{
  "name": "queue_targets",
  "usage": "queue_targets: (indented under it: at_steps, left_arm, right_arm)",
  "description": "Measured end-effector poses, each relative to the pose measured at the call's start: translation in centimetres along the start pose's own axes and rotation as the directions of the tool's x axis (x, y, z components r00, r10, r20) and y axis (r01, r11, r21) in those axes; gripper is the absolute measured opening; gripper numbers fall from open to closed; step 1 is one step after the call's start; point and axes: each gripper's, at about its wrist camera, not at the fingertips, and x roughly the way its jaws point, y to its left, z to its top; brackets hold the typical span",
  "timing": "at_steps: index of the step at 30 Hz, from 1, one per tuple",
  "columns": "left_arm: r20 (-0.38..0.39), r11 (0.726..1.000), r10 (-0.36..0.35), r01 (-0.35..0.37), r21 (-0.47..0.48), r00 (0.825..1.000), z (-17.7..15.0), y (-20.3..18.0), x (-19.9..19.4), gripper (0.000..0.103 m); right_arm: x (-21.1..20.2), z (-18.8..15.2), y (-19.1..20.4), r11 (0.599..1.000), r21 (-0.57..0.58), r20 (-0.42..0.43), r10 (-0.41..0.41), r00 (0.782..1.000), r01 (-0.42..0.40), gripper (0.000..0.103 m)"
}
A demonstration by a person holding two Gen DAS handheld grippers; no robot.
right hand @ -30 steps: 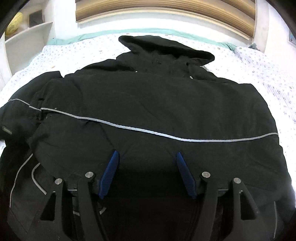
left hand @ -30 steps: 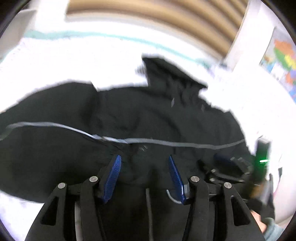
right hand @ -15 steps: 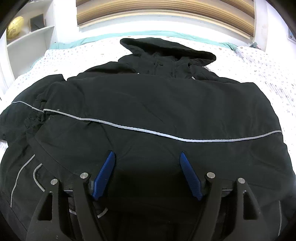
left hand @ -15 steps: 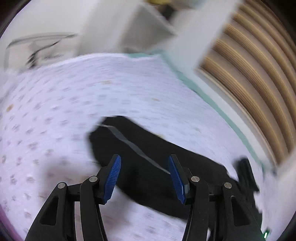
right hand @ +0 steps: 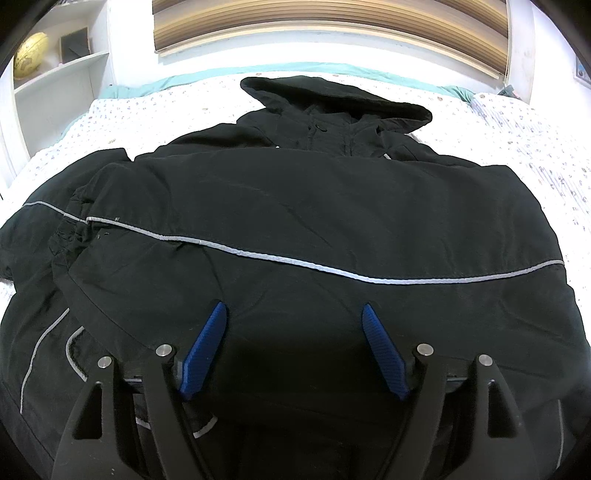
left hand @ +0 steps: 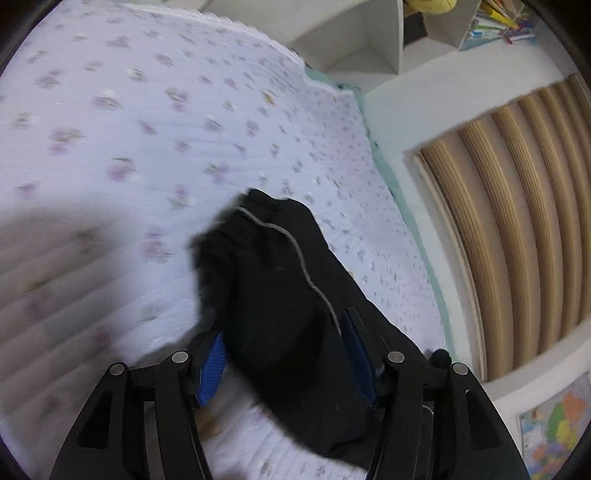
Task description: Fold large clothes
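Bed [left hand: 147, 122]: floral sheet, spreading ahead and left of the left gripper [left hand: 284, 354].
Jacket [right hand: 295, 206]: black, lying on the bed, ahead of and beneath the right gripper [right hand: 295, 347], hood farthest away.
Sleeve [left hand: 273, 280]: between the left fingers, cuff pointing ahead.
Left gripper: spread wide, sleeve passing through unpinched.
Right gripper: spread, hovering, holding nothing.
Advice: pinch near the cuff, carry the sleeve flat across the body.

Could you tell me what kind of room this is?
Most likely a bedroom: a black hooded jacket lies on a bed with a floral sheet, white shelves hold a globe, and a ribbed wooden headboard stands behind.
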Motion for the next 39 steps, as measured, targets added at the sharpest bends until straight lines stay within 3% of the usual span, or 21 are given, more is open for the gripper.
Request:
queue_targets:
  at_steps: [1,2,3,5,7,9,12,16,17,19,22,24,26,29,31,33,34,35,39]
  left_arm:
    - [0.0,1.0,0.015,-0.015,0.017,1.0,-0.1,-0.5,0.7,0.059]
    - [0.011,0.999,0.038,-0.038,0.033,0.999,-0.1,-1.1,1.0,0.051]
    - [0.029,0.996,0.066,-0.068,0.065,0.997,-0.2,-1.9,1.0,0.03]
    - [0.063,0.989,0.078,-0.085,0.121,0.995,-0.6,-3.5,0.2,0.021]
    - [0.129,0.972,0.099,-0.124,0.2,0.987,-1.2,-5.7,-1.3,0.021]
    - [0.198,0.938,0.104,-0.163,0.307,0.975,-2.0,-9.5,-3.1,0.02]
    - [0.256,0.877,0.029,-0.147,0.457,0.966,-3.7,-16.1,-5.7,0.02]
    - [0.192,0.764,-0.112,-0.039,0.644,0.975,-8.4,-24.8,-7.4,0.02]
    - [0.142,0.716,-0.136,-0.002,0.699,0.98,-10.5,-27.3,-6.9,0.02]
    - [0.062,0.645,-0.137,0.041,0.763,0.989,-13.7,-30.2,-5.1,0.02]
    - [-0.05,0.522,-0.059,0.073,0.85,0.997,-20.4,-33.4,-0.7,0.02]
    - [-0.1,0.444,0.046,0.07,0.893,0.994,-24.9,-34.1,3.4,0.02]
    - [-0.136,0.408,0.13,0.072,0.91,0.982,-27.7,-33.8,6.7,0.021]
    - [-0.176,0.399,0.218,0.077,0.914,0.96,-30.3,-32.1,10.5,0.025]
    - [-0.22,0.405,0.233,0.111,0.907,0.947,-30.8,-31.0,11.9,0.036]
    - [-0.316,0.442,0.193,0.206,0.873,0.929,-30.9,-30.7,11.7,0.067]
    - [-0.365,0.467,0.166,0.253,0.847,0.916,-31.0,-30.8,11.7,0.072]
    - [-0.407,0.496,0.138,0.293,0.818,0.903,-30.7,-30.9,11.4,0.075]
    - [-0.506,0.561,0.021,0.409,0.72,0.862,-29.5,-30.9,8.1,0.075]
  right_arm:
    - [0.0,0.0,0.0,1.0,0.0,0.0,0.001,1.0,-0.001,0.08]
    - [0.0,-0.1,0.0,1.0,0.0,-0.001,0.0,1.0,0.0,0.08]
    - [0.0,0.0,0.0,1.0,0.001,0.0,0.001,1.0,-0.001,0.08]
    - [0.0,0.0,0.1,1.0,0.001,0.001,0.003,1.0,-0.003,0.08]
    - [0.0,0.0,0.1,1.0,0.0,0.002,0.003,1.0,-0.003,0.08]
    - [0.0,0.0,0.1,1.0,0.001,0.003,0.004,1.0,-0.004,0.08]
    - [0.1,0.0,0.1,1.0,0.003,0.004,0.005,1.0,-0.005,0.08]
    - [0.1,0.0,0.2,1.0,0.008,0.007,0.009,1.0,-0.009,0.08]
    - [0.1,0.0,0.1,1.0,0.01,0.008,0.011,1.0,-0.011,0.081]
    - [0.1,-0.1,0.1,1.0,0.013,0.009,0.016,1.0,-0.017,0.081]
    - [0.1,-0.1,0.1,0.999,0.017,0.012,0.027,1.0,-0.027,0.082]
    - [0.1,-0.1,0.0,0.999,0.019,0.013,0.039,0.999,-0.039,0.084]
    - [0.1,-0.1,0.1,0.999,0.018,0.013,0.048,0.999,-0.048,0.086]
    - [0.1,-0.2,0.1,0.998,0.019,0.016,0.06,0.998,-0.06,0.088]
    - [0.1,-0.2,0.0,0.997,0.022,0.019,0.071,0.997,-0.071,0.089]
    - [0.2,-0.2,0.0,0.997,0.021,0.018,0.077,0.997,-0.078,0.091]
    - [0.2,-0.2,0.1,0.997,0.019,0.017,0.078,0.997,-0.079,0.091]
    - [0.2,-0.1,0.1,0.997,0.018,0.016,0.079,0.997,-0.079,0.092]
    - [0.2,-0.1,0.1,0.997,0.018,0.005,0.08,0.997,-0.081,0.092]
